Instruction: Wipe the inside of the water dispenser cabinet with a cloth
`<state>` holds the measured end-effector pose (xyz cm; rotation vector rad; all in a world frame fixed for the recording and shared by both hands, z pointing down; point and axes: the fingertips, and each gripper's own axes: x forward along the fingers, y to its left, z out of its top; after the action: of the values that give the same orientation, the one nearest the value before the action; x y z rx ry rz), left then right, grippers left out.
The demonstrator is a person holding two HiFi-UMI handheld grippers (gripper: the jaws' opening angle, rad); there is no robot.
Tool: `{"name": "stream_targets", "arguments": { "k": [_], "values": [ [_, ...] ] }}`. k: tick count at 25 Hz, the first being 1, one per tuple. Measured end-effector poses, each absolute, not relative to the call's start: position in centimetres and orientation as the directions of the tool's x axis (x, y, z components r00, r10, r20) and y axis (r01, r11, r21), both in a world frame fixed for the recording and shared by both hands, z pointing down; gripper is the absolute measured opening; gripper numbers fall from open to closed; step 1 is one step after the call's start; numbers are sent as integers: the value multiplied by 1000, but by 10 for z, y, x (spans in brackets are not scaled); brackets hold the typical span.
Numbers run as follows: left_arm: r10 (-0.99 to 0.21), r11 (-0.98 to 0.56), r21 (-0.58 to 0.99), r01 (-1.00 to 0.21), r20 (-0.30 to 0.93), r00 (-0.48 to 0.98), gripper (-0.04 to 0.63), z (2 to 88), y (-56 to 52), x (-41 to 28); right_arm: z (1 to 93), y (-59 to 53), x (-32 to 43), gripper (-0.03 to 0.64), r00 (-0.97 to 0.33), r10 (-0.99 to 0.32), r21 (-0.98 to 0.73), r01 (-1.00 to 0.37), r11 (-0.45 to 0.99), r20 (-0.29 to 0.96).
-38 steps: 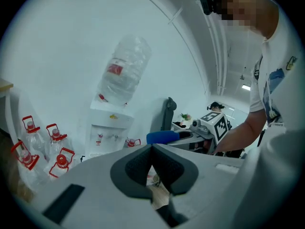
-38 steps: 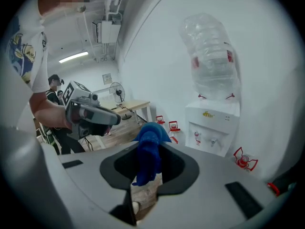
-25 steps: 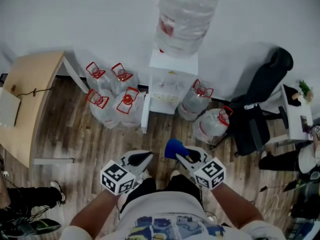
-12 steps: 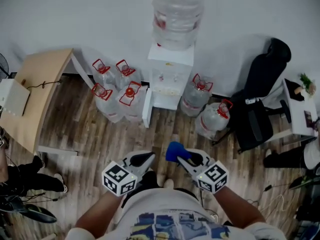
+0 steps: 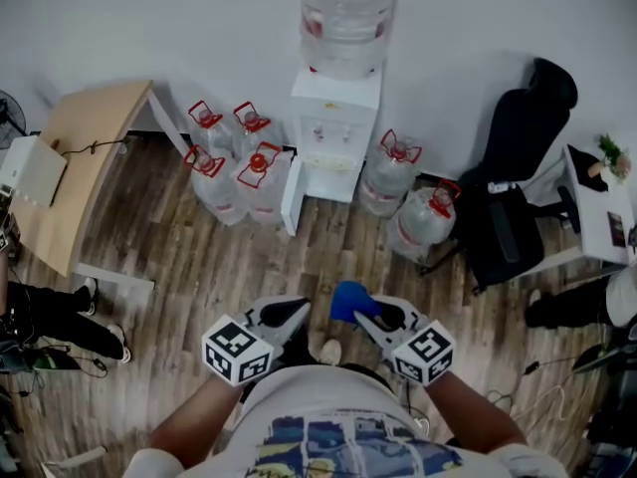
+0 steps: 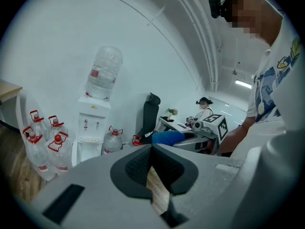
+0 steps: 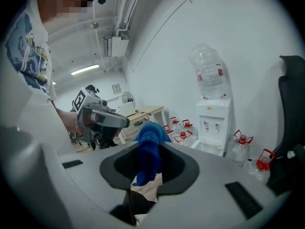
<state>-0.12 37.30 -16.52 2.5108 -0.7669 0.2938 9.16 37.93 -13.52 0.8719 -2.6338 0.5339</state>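
In the head view, the water dispenser (image 5: 333, 132) stands far off against the wall, well apart from the blue cloth (image 5: 347, 299) near the person. In the left gripper view, the left gripper (image 6: 151, 150) is closed on nothing. In the right gripper view, the right gripper (image 7: 148, 165) pinches the cloth, which looks soft, light and floppy, so a bunched fold is probably the best hold.

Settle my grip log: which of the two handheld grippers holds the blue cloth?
The right gripper: its jaws are shut on the blue cloth. The left gripper is shut on nothing.

office w/ desk (image 5: 85, 157), chair (image 5: 523, 157), water dispenser (image 5: 333, 132)
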Motion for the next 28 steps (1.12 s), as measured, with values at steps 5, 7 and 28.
{"name": "stream_targets", "arguments": {
  "k": [5, 7, 28],
  "values": [
    [-462, -725, 388, -570, 341, 819, 2, -167, 391, 6, -139, 395, 96, 84, -768, -504, -245, -617, 748, 396],
    [-462, -725, 384, -571, 343, 818, 3, -167, 396, 6, -141, 400, 96, 84, -770, -505, -242, -615, 751, 390],
    [-488, -724, 368, -583, 323, 811, 3, -174, 424, 0, -152, 426, 93, 84, -782, -499, -200, -593, 780, 373]
  ]
}}
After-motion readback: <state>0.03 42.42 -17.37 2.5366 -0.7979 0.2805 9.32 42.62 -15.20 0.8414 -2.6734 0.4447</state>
